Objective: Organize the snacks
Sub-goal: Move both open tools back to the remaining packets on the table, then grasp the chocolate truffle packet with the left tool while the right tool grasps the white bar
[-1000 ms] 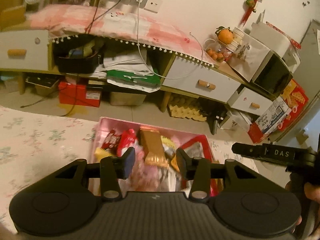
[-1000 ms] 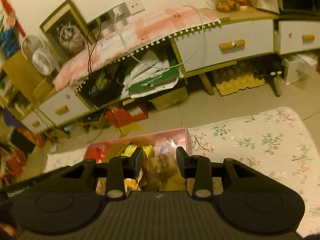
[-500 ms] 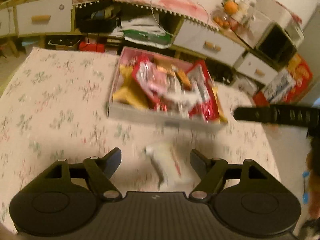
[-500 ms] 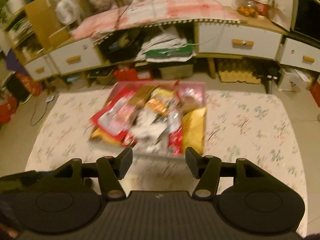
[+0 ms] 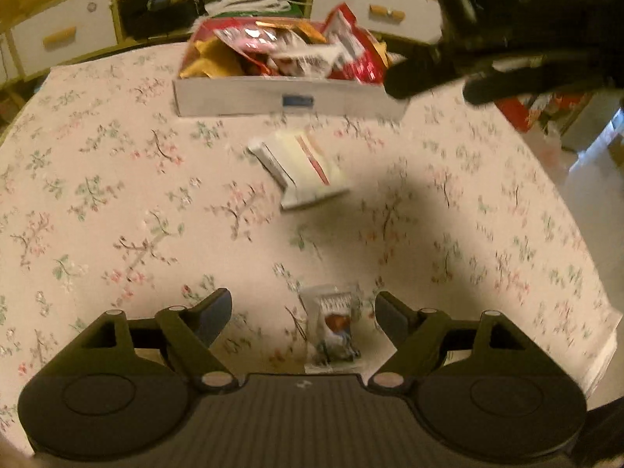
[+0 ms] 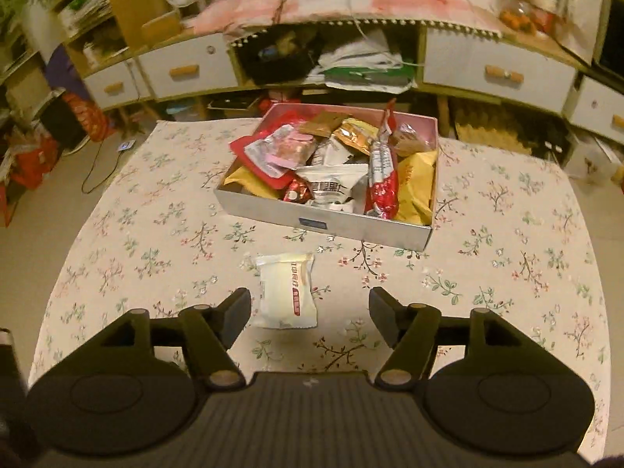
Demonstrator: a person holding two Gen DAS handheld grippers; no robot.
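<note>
We see a cream tablecloth printed all over with small sprigs of green leaves, dark twigs and pink blossoms, and on it a box with silver-grey outer walls, a pink inside and a small blue label on its front wall. In the box we make out red, yellow, gold, brown, white and pink wrappers, while on the cloth lie a white packet with a red stripe and a clear small packet with white, brown and blue print. Both grippers are black.
</note>
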